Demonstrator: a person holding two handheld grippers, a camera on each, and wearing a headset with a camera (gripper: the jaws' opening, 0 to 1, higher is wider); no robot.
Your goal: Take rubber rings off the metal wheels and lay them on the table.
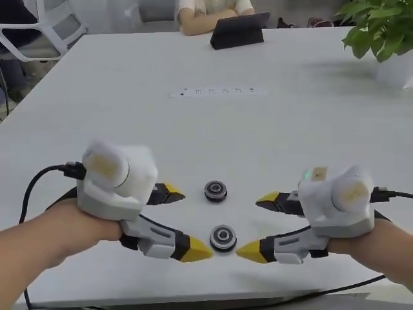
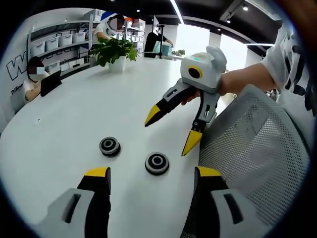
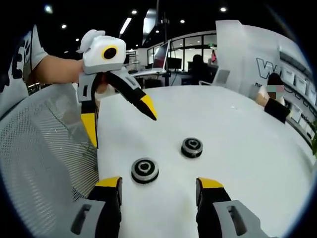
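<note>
Near wheel (image 1: 222, 237) sits flat on the table (image 1: 193, 129), dead between left gripper (image 1: 191, 223) and right gripper (image 1: 251, 227), both with jaws spread wide and about equally close, far wheel (image 1: 215, 190) just beyond it.

Seated person (image 1: 210, 13) cut off by top edge, plant (image 1: 381, 26) cropped right
</note>
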